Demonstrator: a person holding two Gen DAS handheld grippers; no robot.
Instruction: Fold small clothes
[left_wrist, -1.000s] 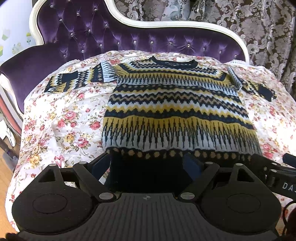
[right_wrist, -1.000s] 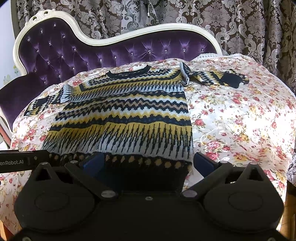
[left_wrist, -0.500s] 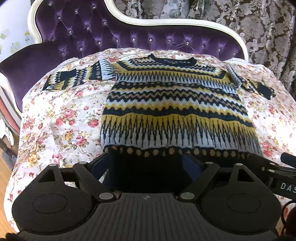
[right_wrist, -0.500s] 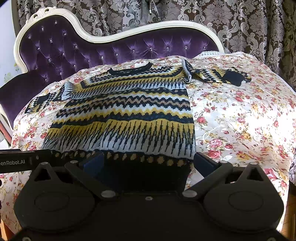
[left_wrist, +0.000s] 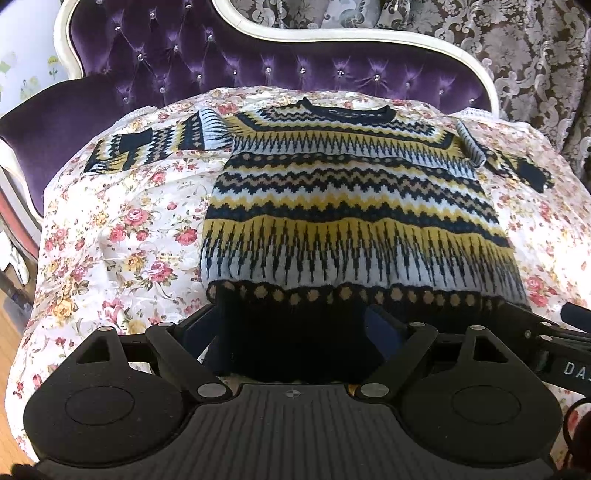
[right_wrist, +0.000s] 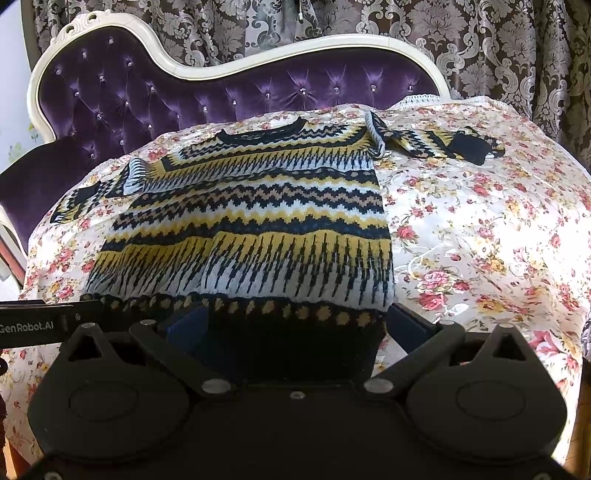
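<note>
We find both views brightly and evenly lit by soft daylight. The floral cover (left_wrist: 122, 236) reads near white with mild glare on its satin sheen, worst at right in the right wrist view (right_wrist: 491, 229). The sweater (left_wrist: 351, 206) is sharp at centre, while its dark hem (right_wrist: 288, 332) sinks into shadow with detail lost. Fisheye distortion bows the sofa back (right_wrist: 229, 88) and stretches the edges, where the curtain (left_wrist: 535, 55) softens. The black gripper housings nearest the lens show little texture.

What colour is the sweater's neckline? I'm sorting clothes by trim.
The neckline of the sweater is dark navy, almost black; the left wrist view shows it best.
</note>
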